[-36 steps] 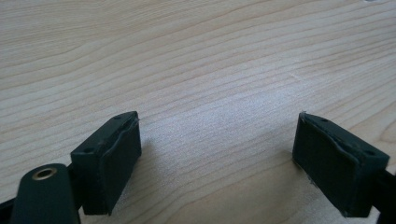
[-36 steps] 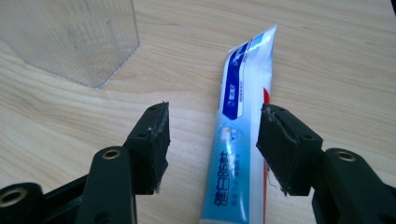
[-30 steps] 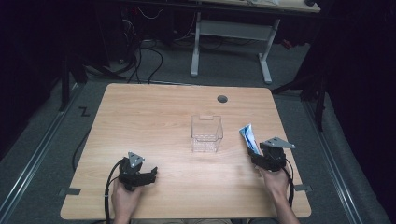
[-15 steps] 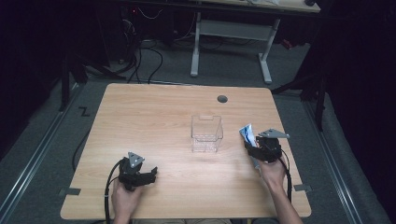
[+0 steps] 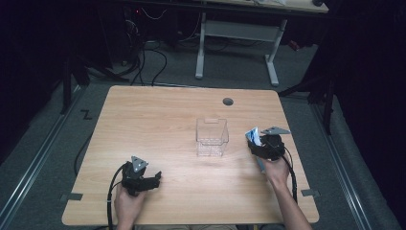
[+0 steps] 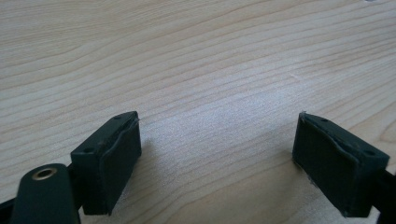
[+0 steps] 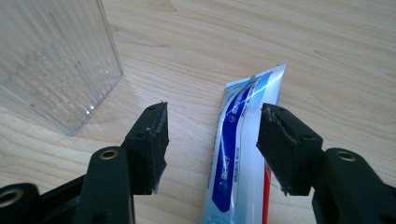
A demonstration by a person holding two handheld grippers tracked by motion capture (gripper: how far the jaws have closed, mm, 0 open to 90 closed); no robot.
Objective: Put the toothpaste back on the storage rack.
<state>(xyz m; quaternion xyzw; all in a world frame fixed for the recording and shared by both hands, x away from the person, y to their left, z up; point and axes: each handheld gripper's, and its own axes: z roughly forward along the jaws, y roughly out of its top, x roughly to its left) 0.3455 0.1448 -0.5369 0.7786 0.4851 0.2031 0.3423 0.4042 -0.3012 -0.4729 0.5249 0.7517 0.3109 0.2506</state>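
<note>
The right gripper [image 7: 212, 140] was spread, its jaws on either side of a blue-and-white tube [image 7: 243, 154] lying flat on the wooden worktop [image 5: 158, 124], just right of a clear plastic container [image 5: 211, 138]. The left gripper [image 6: 217, 158] was spread over bare wood at the near left.

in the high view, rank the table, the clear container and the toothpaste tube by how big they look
1. Table, by far the largest.
2. Clear container, mid-table.
3. Toothpaste tube, smallest as seen, though the right tongs partly cover it, so its full length is unsure.
</note>
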